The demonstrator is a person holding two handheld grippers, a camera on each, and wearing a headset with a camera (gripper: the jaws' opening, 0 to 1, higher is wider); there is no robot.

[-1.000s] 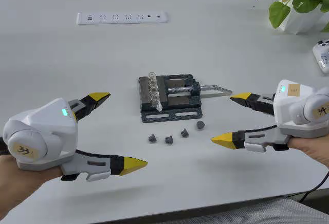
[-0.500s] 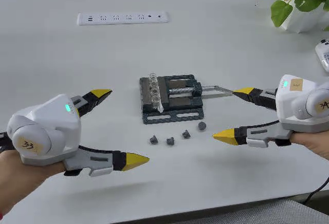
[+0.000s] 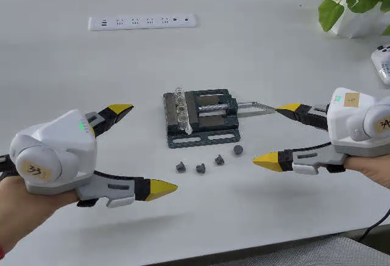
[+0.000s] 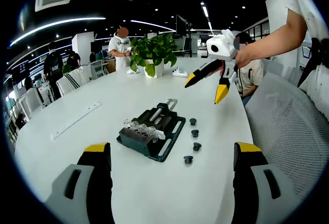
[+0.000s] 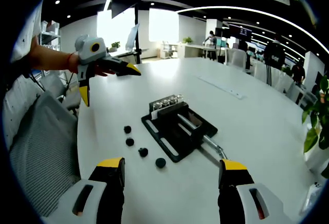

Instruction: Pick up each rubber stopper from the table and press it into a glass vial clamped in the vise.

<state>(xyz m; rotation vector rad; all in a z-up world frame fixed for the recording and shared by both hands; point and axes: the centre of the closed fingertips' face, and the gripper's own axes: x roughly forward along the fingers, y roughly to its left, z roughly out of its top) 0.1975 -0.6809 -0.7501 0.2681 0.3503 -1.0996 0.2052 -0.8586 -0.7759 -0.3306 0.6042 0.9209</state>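
Note:
A black vise in the middle of the white table clamps a row of several glass vials at its left end. Several dark rubber stoppers lie in a loose line just in front of it. My left gripper hovers open and empty to the front left of the vise. My right gripper hovers open and empty to the right, near the vise handle. In the left gripper view, the vise and stoppers lie ahead. The right gripper view shows the vise and stoppers.
A white power strip lies at the far side of the table. A potted plant and a white device stand at the right edge. The table's front edge runs close under my hands. People stand in the room behind.
Both grippers have drifted slightly forward over the table and stay open. The vise, vials and stoppers have not moved.

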